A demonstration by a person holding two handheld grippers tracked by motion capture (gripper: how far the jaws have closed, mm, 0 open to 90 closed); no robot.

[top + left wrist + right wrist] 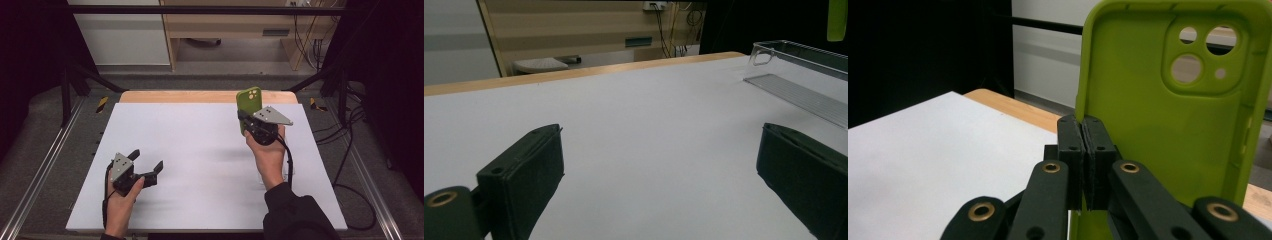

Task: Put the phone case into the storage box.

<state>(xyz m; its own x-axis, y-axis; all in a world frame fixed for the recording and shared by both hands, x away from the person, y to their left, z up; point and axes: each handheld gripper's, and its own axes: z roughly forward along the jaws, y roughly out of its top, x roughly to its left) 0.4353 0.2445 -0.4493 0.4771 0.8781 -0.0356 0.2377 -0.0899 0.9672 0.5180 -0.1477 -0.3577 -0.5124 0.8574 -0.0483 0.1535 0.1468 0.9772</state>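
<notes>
green phone case [1168, 125] cut off below, clear tray [804, 75] cropped right

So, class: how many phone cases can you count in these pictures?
2. A green case is upright in the right gripper; a clear case lies on the table, seen from the left gripper view.

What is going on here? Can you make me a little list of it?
Held thing: green soft plastic phone case, upright, lifted above the table
Right claw: shut on the edge of the case
Left claw: open, nothing in it, low over the table
Table: white sheet on a wooden top
Also there: clear plastic tray lying on the table
</notes>
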